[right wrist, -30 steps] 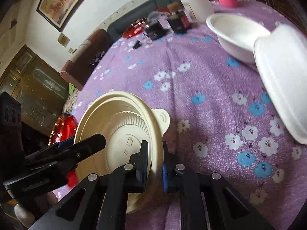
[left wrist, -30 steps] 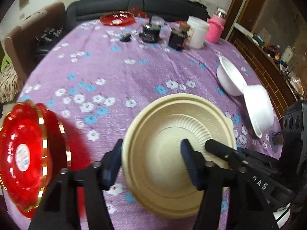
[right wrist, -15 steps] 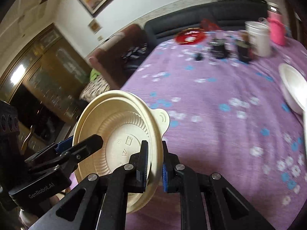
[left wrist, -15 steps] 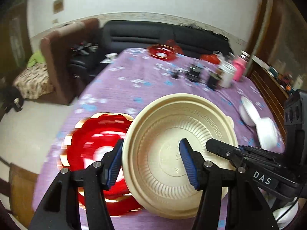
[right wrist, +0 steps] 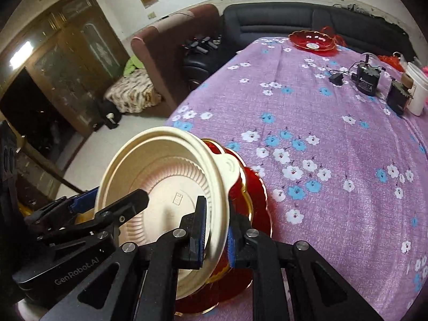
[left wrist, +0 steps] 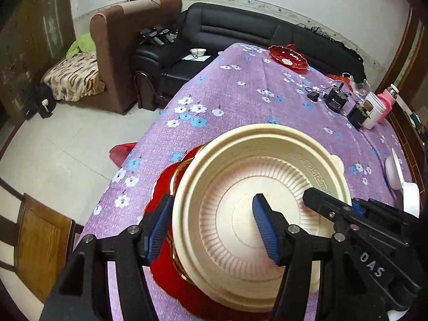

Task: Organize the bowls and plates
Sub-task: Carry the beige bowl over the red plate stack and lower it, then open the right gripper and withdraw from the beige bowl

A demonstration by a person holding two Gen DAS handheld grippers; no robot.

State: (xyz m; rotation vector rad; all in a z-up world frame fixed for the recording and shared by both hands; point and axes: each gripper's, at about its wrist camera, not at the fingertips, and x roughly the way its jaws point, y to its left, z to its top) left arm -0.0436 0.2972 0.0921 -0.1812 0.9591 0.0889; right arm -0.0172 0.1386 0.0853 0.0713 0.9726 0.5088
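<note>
A cream plastic bowl (left wrist: pixel 240 176) hangs tilted over a red, gold-rimmed plate (left wrist: pixel 163 187) near the table's left edge; I cannot tell whether they touch. My left gripper (left wrist: pixel 212 200) straddles the bowl's left rim, one pad outside and one inside. Its jaws are opening, with the outer pad still against the rim. My right gripper (right wrist: pixel 216 208) pinches the opposite rim of the bowl (right wrist: pixel 160 176) above the red plate (right wrist: pixel 256 195). Its jaws are also opening, and the rim stays between the pads.
A second red plate (left wrist: pixel 289 57) lies at the table's far end. Black adaptors (left wrist: pixel 337 100), a white cup (left wrist: pixel 374 109) and a pink bottle (left wrist: pixel 388 101) stand at the back right. White bowls (left wrist: pixel 396 171) lie at the right edge. A wooden chair (left wrist: pixel 40 243) stands below the table's left edge.
Both grippers have carried the cream bowl leftward across the table until it hangs over the red plate. The right gripper's pads stand slightly further apart.
</note>
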